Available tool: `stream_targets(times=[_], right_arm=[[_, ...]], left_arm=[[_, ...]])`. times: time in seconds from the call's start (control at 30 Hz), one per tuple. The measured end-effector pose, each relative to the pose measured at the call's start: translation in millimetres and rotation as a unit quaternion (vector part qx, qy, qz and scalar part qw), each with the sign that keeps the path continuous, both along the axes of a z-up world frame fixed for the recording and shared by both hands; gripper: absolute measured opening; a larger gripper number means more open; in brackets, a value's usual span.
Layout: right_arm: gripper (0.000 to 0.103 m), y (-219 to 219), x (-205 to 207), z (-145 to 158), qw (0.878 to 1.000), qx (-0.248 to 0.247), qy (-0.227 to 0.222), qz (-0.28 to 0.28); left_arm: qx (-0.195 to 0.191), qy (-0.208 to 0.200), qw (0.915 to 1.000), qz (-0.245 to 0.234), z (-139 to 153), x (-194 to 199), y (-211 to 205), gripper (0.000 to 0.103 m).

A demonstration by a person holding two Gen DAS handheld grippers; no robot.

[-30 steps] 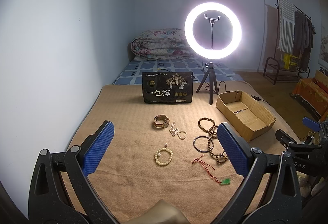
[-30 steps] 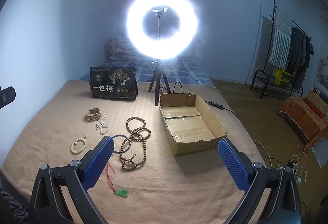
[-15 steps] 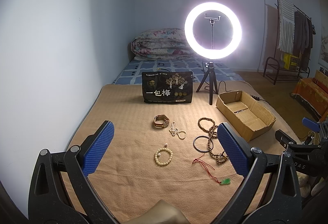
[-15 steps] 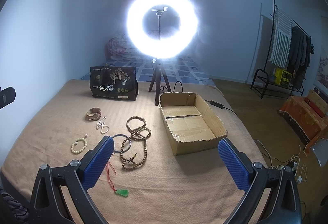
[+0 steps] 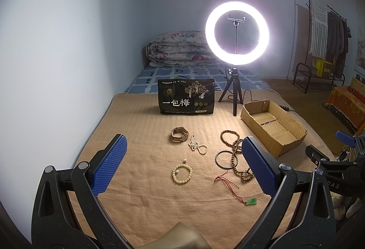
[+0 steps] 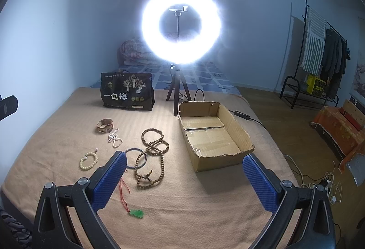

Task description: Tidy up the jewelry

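Both grippers hover level above the near edge of a tan ribbed blanket [image 5: 136,126], aimed forward and holding nothing. The left gripper [image 5: 183,159] has its jaws spread wide, its blue pads [image 5: 109,168] dimpled like rubber and set on black plastic arms at the lower corners of the frame. The right gripper [image 6: 183,172] stands equally wide apart in its own view; from the left camera its black body shows at the right edge. The jewelry lies loose on the blanket in the centre of the left view. From the left comes a wristwatch [image 5: 179,134] with a brownish strap, resting on its side, then a small white pearl strand [image 5: 197,146] bunched just beside it. Below them, nearer the lower centre, sits a round bracelet of cream beads [image 5: 182,173]. Further right lies a thin dark metal bangle [image 5: 227,159], overlapped by a long looped string of brown wooden beads [image 5: 236,148]. Lower right, a red cord [image 5: 227,183] trails to a glossy green pendant [image 5: 251,201]. An open corrugated cardboard box [image 6: 214,135], rectangular with a torn rim and empty, stands right of the jewelry. Behind, in the upper half of the frame, a black printed bag [image 5: 186,99] stands upright beside a glowing ring light [image 5: 236,33] on a small tripod.
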State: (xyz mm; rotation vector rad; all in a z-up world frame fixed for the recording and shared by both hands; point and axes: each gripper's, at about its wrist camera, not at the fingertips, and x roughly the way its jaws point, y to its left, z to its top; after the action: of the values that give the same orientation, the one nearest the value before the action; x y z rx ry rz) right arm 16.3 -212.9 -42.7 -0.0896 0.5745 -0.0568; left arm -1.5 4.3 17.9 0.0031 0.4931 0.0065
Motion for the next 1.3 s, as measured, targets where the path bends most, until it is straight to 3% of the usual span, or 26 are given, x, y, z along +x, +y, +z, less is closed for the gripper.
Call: stream_targets(times=[0.33, 0.63, 0.87, 1.0, 1.3], right_arm=[[0.103, -3, 10, -6, 1.000, -0.006, 0.016, -0.002], [0.103, -14, 26, -31, 0.997, -0.010, 0.071, 0.028], [0.102, 2, 33, -62, 0.990, -0.037, 0.113, 0.075], [0.100, 6, 35, -83, 0.983, -0.025, 0.145, 0.109], [0.092, 25, 41, -132, 0.963, -0.018, 0.205, 0.174]], left_arm=[[0.014, 0.012, 0.9996, 0.020, -13, 11, 12, 0.102], [-0.006, 0.084, 0.9959, 0.034, -36, 41, 64, 0.102], [-0.027, 0.165, 0.9857, 0.017, -77, 75, 82, 0.101], [-0.044, 0.207, 0.9772, 0.003, -104, 83, 82, 0.096], [-0.065, 0.264, 0.9621, -0.021, -145, 91, 60, 0.090]])
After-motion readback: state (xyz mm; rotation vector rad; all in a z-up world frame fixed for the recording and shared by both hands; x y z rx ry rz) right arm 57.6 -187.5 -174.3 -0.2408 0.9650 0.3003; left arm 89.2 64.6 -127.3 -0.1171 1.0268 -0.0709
